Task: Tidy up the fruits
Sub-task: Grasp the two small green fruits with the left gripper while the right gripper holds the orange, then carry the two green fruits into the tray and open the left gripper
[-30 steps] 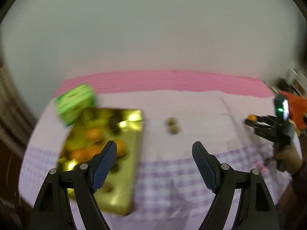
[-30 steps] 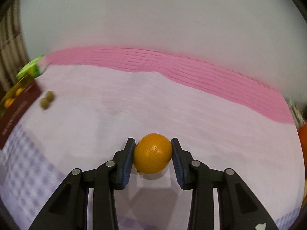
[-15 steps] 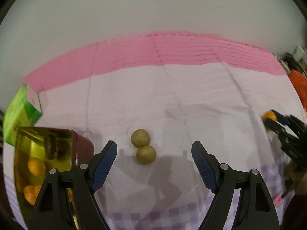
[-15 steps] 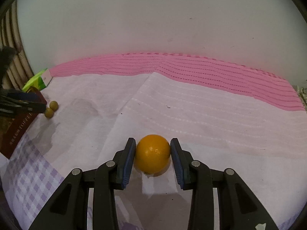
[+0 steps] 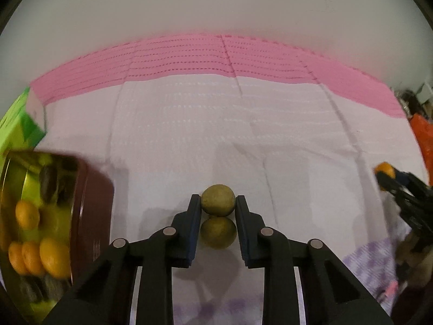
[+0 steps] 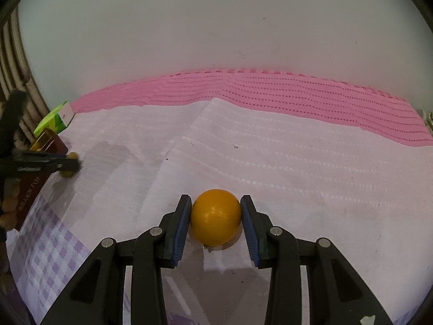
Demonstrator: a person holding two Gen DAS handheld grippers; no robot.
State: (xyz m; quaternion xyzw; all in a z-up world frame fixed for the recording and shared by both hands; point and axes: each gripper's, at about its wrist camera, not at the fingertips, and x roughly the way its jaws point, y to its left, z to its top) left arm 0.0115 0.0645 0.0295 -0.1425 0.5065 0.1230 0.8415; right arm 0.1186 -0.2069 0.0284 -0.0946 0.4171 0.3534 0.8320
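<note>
Left gripper (image 5: 218, 211) has just been closing, and its black jaws with blue pads now press on a pair of small olive-green round fruits (image 5: 218, 201) that touch each other, one behind the other, between the pads on the pale pink tablecloth (image 5: 189, 124). Just to its left stands a dark red tin (image 5: 93, 211) with a shiny gold inside, holding several small oranges (image 5: 54, 257) and some dark pieces that are too blurred to name. Behind the tin lies a green carton (image 5: 19, 132). A broad pink band of the cloth (image 5: 216, 57) runs along the far edge below a plain white wall, and a purple checked cloth (image 6: 51, 246) covers the near edge.

Right gripper (image 6: 216, 218) is clamped on a single orange (image 6: 216, 216), which rests on the tablecloth well apart from the tin, toward the right side of the table. From the right wrist view the left gripper shows small at the far left, next to the tin and carton.
</note>
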